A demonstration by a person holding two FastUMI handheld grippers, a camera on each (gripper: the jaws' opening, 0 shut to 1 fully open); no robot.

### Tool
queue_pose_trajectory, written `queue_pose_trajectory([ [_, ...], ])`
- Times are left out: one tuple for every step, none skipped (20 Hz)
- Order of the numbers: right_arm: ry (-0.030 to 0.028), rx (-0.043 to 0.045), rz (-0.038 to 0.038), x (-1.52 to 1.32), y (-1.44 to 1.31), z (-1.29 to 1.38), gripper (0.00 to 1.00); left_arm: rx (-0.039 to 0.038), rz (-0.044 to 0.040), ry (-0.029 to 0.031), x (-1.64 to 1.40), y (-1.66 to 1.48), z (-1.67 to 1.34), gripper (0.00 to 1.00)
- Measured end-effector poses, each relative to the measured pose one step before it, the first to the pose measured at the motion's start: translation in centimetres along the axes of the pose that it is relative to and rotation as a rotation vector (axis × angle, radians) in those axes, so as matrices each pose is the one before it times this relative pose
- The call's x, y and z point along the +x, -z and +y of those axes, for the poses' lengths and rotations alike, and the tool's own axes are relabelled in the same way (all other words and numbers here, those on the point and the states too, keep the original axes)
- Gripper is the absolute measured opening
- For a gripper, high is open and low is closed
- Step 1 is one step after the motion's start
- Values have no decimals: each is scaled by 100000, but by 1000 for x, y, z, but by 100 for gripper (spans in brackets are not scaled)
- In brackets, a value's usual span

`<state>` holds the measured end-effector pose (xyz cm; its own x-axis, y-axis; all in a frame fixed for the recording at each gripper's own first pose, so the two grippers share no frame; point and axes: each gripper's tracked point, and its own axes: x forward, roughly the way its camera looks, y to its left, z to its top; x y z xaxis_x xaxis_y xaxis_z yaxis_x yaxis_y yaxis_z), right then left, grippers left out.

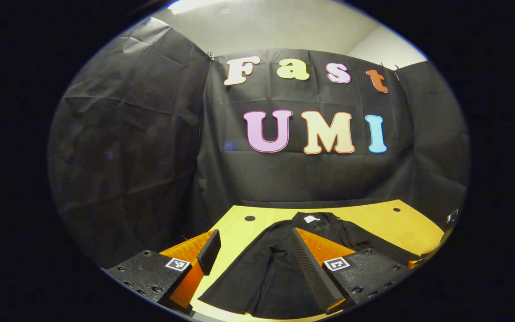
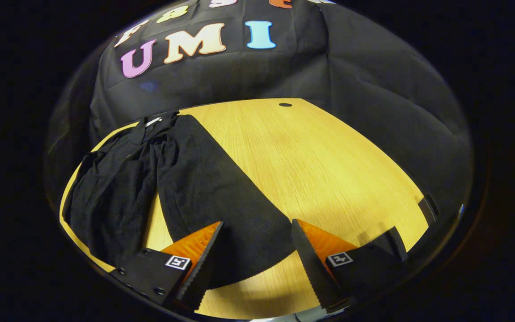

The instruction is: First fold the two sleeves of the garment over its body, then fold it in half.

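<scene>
A black garment lies flat on the yellow wooden table, its collar with a white tag at the far end. My left gripper hovers open over the garment's left part, holding nothing. In the right gripper view the garment's body lies rumpled at the left, and one wide sleeve spreads toward me. My right gripper is open, its two fingers straddling that sleeve's end just above the cloth, not gripping it.
The table stretches bare to the right of the sleeve. Small dark holes sit near its far edge. The booth's black cloth wall closes in behind the table and on both sides.
</scene>
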<state>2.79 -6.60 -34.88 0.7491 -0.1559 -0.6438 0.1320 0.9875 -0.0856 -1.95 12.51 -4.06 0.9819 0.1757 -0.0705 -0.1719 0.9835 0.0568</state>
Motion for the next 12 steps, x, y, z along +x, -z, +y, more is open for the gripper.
queue_pose_trajectory([
  [932,895,105,111,-75,-239,92,-600,556,-396,24,219,130,92],
  [495,1331,185,-3,39,-154,76,-301,657,-563,60,330,134,92],
  [843,52,47,24,-136,8,71,-175,480,-453,46,175,140,92],
  [-102,-433,39,98,-72,135,67,-229,344,-282,-27,127,95,93],
  [5,-17,-499,16,-137,186,62,-236,274,-284,84,104,4,92],
  [-495,104,-318,404,-20,306,51,-205,853,-256,32,330,77,92],
  [331,158,-707,10,-170,176,42,-512,709,2,67,221,-17,92],
  [-569,-129,248,33,25,229,26,-836,293,288,-120,53,-166,92],
  [67,141,137,28,-48,77,22,-961,133,5,-81,48,-14,92],
  [58,12,380,-33,31,-19,12,-922,211,-164,21,193,70,92],
  [-425,-1038,-285,82,-88,83,12,-759,399,-263,20,175,88,92],
  [140,-1836,-336,71,-20,53,9,-534,389,-289,67,244,102,92],
])
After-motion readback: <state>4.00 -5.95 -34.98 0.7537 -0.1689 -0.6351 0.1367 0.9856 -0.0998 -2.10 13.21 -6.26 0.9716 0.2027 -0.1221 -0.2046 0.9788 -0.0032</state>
